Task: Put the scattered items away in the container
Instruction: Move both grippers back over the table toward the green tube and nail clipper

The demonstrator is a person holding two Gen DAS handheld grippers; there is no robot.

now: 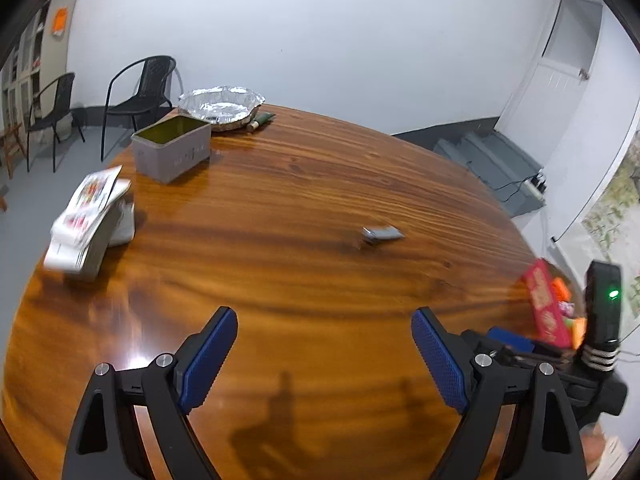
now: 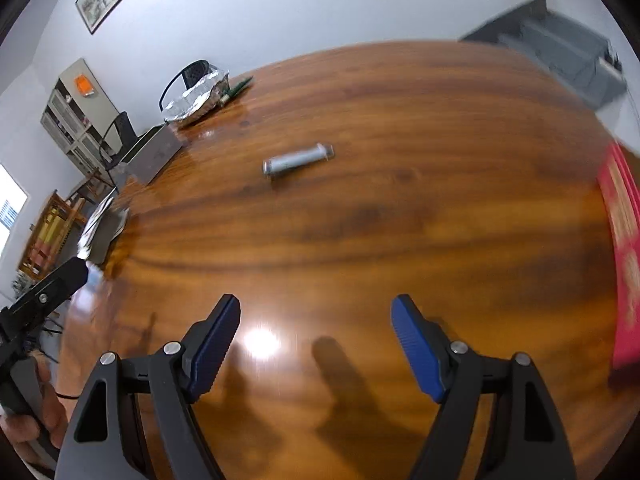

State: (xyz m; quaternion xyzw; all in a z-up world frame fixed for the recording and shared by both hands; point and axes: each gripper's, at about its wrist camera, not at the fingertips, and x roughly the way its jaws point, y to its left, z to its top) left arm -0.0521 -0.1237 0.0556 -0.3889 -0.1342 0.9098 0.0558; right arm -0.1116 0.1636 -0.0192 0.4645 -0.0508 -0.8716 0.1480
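Right wrist view: grey cylinder (image 2: 298,159) lies lengthwise left-right, beyond both grippers' parted, empty fingers (image 2: 416,350).

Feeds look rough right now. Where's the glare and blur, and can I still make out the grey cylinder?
Left wrist: grey cylinder smeared, card stack blurred, glare patch by the left claw. Right wrist: bright glare spot on the table between the right claw fingers, dark shadows below it; cylinder readable, red box blurred.
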